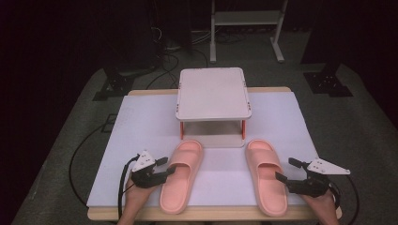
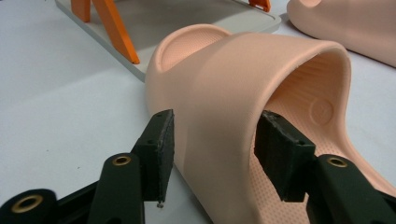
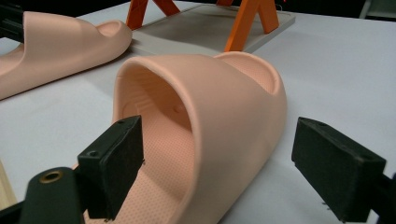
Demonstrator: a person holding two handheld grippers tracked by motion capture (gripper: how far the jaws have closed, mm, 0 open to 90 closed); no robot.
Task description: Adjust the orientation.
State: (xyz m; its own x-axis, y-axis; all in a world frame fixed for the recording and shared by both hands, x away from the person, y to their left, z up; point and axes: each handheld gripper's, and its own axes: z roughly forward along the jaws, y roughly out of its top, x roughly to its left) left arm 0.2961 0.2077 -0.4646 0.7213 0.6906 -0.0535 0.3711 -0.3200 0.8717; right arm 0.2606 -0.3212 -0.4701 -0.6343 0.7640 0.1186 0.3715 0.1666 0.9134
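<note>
The small white rack (image 1: 213,93) on orange legs stood at the far middle of the white-covered table (image 1: 141,122), and everything else lay nearer the person than it. Two pink slippers sat just in front of the rack, toes toward it: the left slipper (image 1: 182,176) in front of its left leg, the right slipper (image 1: 266,176) in front of its right leg, the two well apart.

The person's left hand (image 1: 133,199) came in from the near edge, left of the rack, forearm angled slightly inward, holding the left gripper (image 1: 165,169) low and nearly level, pointed at the outer side of the left slipper. In the left gripper view its jaws stood at a middling width astride the slipper's strap wall — one pad (image 2: 161,149) outside, the other (image 2: 280,158) inside the foot opening, each with a sliver of gap, so not pressing.

The right hand (image 1: 324,201) mirrored it on the rack's right side, holding the right gripper (image 1: 287,171) level and aimed inward. Its jaws were wide — one pad (image 3: 114,163) inside the right slipper's opening, the other (image 3: 336,163) well clear outside the strap.
</note>
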